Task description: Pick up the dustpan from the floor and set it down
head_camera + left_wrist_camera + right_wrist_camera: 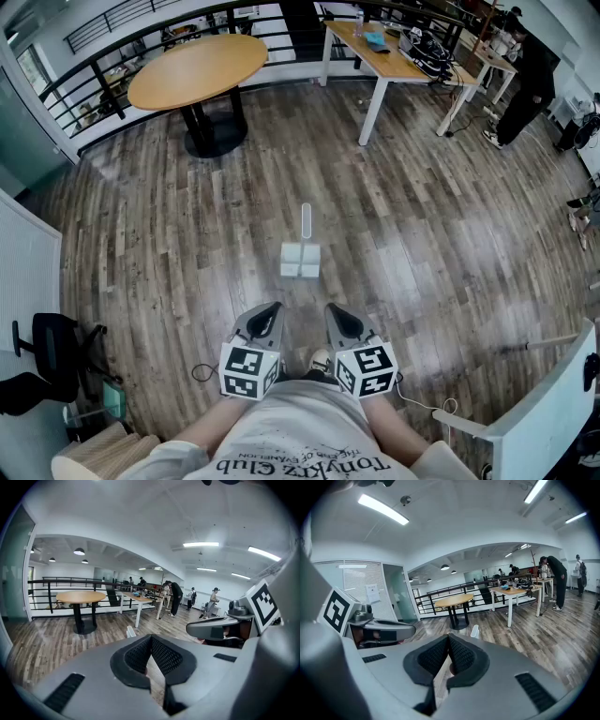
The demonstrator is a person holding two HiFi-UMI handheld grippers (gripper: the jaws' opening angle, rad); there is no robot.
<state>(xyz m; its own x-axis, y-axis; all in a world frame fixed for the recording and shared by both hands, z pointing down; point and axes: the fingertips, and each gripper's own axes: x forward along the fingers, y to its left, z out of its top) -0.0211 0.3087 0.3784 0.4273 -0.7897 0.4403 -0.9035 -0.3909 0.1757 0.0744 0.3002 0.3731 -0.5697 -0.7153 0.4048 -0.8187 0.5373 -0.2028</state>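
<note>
On the streaked grey-brown wooden plank floor (450, 234), the pale plastic dustpan (301, 251) lies flat. Its boxy pan is nearer the person and its slim straight handle points away toward 12 o'clock. It sits at 12 o'clock from both tools, well apart from them. The left gripper (272, 311) and right gripper (334, 311), smooth grey shells with dimpled black pads, hang side by side. Each has its jaws pressed together with nothing between them. At 11 o'clock stands a round wooden-topped table (197, 66) on a black pedestal, and at 1 o'clock a rectangular wooden-topped table (370, 52) on white legs. A black metal railing (89, 84) curves behind them.
</note>
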